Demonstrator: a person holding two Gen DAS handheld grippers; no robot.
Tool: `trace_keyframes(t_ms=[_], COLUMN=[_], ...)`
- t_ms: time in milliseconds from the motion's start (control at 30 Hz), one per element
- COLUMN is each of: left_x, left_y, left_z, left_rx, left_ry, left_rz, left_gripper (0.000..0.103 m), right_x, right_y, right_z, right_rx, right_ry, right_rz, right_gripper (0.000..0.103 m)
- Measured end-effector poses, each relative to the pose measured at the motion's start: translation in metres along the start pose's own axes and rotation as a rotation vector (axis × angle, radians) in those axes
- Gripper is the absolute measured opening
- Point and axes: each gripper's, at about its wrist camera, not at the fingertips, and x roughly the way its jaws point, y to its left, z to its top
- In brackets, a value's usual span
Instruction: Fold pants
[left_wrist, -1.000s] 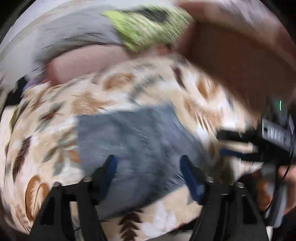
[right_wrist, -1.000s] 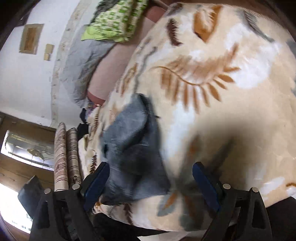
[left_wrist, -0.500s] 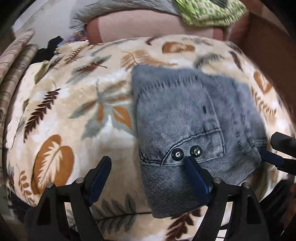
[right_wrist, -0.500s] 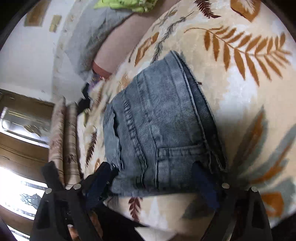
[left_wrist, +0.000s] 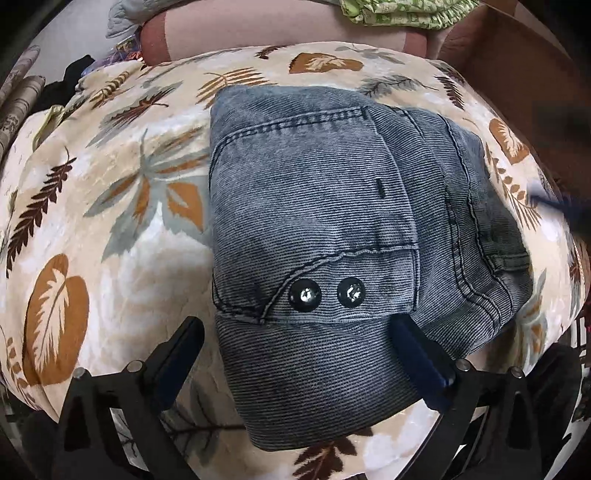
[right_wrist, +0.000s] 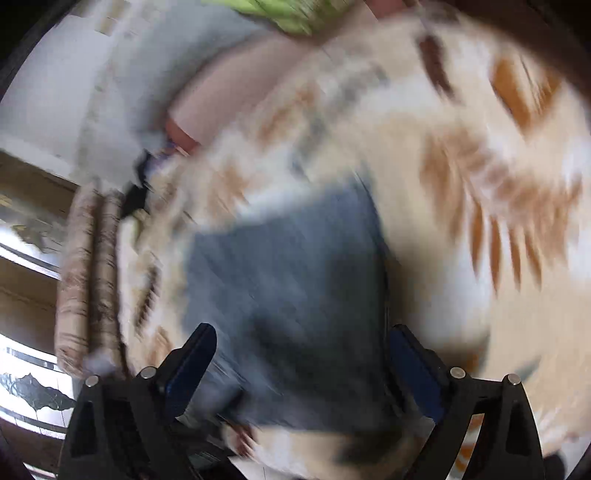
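Pants (left_wrist: 332, 229) lie in a small, neat bundle on the leaf blanket (left_wrist: 110, 206), near its front edge, with two shiny buttons (left_wrist: 304, 294) facing up. I see no loose leg hanging out, so I think the folding is nearly done or done.

On the left, my left gripper (left_wrist: 295, 332) points steeply down at the bundle. Its jaws are opening right now and stand very wide. The front of the bundle sits between them, but the left finger (left_wrist: 181, 350) is over the blanket beside the cloth, and the right finger (left_wrist: 417, 350) lies on top of the cloth, not squeezing it. So I have let go, which tells me this fold is set down.

Compared with a second ago, the left view has come lower and nearer: back then the pants were a small blurry patch farther off, and the jaws were closer together.

On the right, my right gripper (right_wrist: 299, 354) has its jaws spread wide too, and they hold nothing. Its view is all smeared, with the pants (right_wrist: 288, 277) a blue blur. Half a second ago that view was sharp and close over the bundle.
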Motion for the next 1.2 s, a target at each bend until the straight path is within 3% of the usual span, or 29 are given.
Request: trace_keyframes(t_ms=[67,133,200,233,300,400,600,700,767,833,967,1067,1167,1200], left_x=[0.002,0.004,0.002,0.002,0.002,0.001,0.000,0.012,0.012,0.011,0.002,-0.007,-0.015,-0.012], left_y=[0.002,0.003,0.005,0.005,0.003,0.004,0.004,0.008,0.009,0.007,0.007,0.008,0.014,0.016], left_z=[0.000,0.000,0.002,0.002,0.002,0.002,0.002,0.012,0.012,0.013,0.015,0.016,0.017,0.017], left_rx=[-0.005,-0.011,-0.015,-0.014,-0.002,-0.013,-0.015,-0.018,-0.020,-0.015,-0.012,-0.011,-0.052,-0.059], left_ry=[-0.002,0.003,0.003,0.001,-0.002,0.007,0.003,0.003,0.003,-0.002,-0.012,-0.031,-0.075,-0.076], left_rz=[-0.008,-0.017,-0.021,-0.022,-0.009,-0.016,-0.012,-0.010,-0.010,0.002,0.011,0.017,-0.011,-0.005], left_gripper=[0.102,0.102,0.102,0.102,0.102,0.102,0.102,0.102,0.102,0.102,0.102,0.101,0.101,0.101], right_x=[0.013,0.036,0.082,0.105,0.101,0.078,0.024,0.020,0.041,0.035,0.017,0.013,0.033,0.033], right_y=[0.016,0.011,-0.011,-0.032,-0.041,-0.017,-0.008,-0.017,-0.039,-0.046,-0.030,-0.020,-0.035,-0.040], right_z=[0.025,0.040,0.047,0.044,0.042,0.035,-0.007,-0.034,-0.055,-0.059,-0.059,-0.067,-0.080,-0.079], right_rx=[-0.006,0.011,0.021,0.090,0.147,0.060,0.018,0.040,0.078,0.100,0.089,0.071,0.078,0.088], right_ry=[0.019,0.069,0.151,0.192,0.139,0.128,0.095,0.119,0.188,0.138,0.126,0.108,0.158,0.151], right_rz=[0.147,0.237,0.083,0.008,0.079,0.020,0.141,0.130,0.109,0.154,0.123,0.165,0.102,0.118], right_gripper=[0.096,0.096,0.096,0.096,0.103,0.103,0.103,0.103,0.102,0.102,0.102,0.102,0.102,0.102])
